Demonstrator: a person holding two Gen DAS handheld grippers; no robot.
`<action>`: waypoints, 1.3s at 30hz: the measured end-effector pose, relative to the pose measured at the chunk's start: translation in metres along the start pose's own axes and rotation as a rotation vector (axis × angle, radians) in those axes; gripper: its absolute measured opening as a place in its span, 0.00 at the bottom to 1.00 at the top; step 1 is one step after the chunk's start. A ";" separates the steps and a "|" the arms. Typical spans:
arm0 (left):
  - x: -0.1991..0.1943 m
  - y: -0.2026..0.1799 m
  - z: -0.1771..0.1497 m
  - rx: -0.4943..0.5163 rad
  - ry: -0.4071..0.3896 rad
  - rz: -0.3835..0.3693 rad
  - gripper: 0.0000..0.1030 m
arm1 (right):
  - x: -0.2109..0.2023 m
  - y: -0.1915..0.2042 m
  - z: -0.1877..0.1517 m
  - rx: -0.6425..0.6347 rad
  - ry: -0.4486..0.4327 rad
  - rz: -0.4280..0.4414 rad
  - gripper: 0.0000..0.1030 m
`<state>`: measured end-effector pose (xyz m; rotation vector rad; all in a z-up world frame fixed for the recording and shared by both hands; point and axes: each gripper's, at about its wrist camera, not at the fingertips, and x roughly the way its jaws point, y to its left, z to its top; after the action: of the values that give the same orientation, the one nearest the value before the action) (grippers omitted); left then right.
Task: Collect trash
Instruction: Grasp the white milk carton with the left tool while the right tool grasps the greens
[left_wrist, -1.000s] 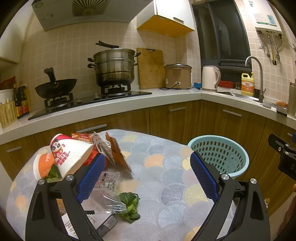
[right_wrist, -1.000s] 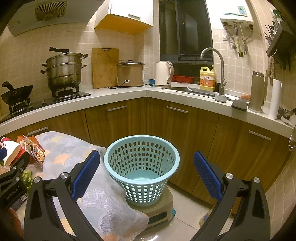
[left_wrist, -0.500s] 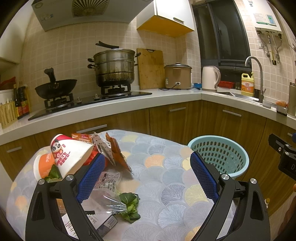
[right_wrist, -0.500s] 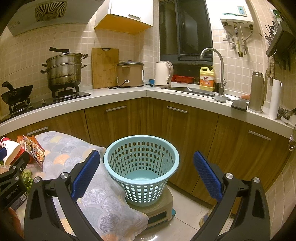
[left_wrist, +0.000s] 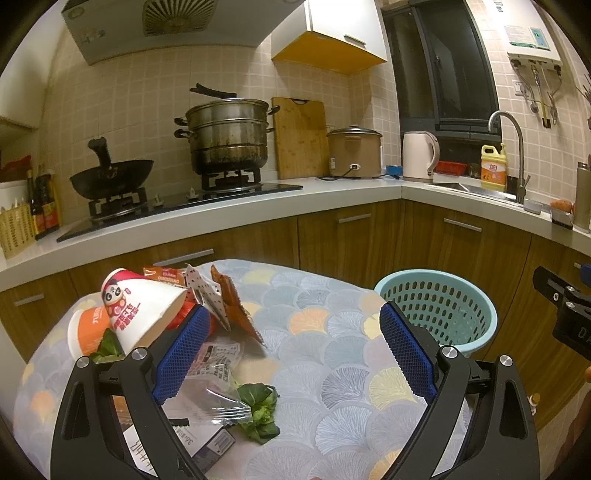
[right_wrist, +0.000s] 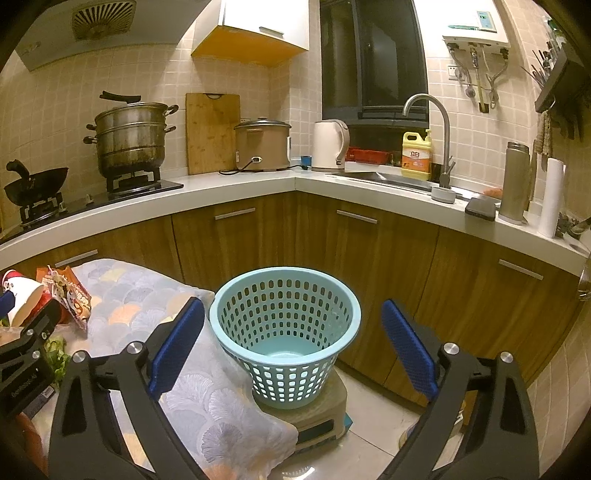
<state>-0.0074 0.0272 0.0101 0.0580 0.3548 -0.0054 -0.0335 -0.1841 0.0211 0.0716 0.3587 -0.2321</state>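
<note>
Hovering over table – left gripper (left_wrist: 291, 350) spread wide, nothing between pads. Right gripper (right_wrist: 291, 347) starting to close, empty, faces empty blue basket (right_wrist: 284, 321). Trash heaped at table's left: panda paper cup (left_wrist: 142, 314), snack wrappers (left_wrist: 221, 302), greens (left_wrist: 258, 406). Take light wrapper first – pinch flat edge, not crush cup.

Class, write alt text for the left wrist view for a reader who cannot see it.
An open left gripper with blue pads hovers over a cloth-covered table strewn with trash: a tipped white paper cup, snack wrappers, and green leaf scraps. An empty light-blue plastic basket waits at its right.
</note>
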 end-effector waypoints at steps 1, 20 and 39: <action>0.000 0.000 0.000 -0.001 0.000 -0.001 0.88 | -0.001 0.000 0.001 -0.001 0.000 0.002 0.87; -0.081 0.092 -0.013 -0.069 0.074 0.071 0.88 | -0.028 0.045 0.003 -0.054 0.004 0.197 0.82; -0.018 0.146 -0.076 -0.052 0.441 -0.105 0.83 | -0.013 0.141 -0.025 -0.278 0.215 0.572 0.67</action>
<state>-0.0481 0.1777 -0.0467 -0.0121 0.7981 -0.0887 -0.0206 -0.0419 0.0065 -0.0763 0.5644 0.3947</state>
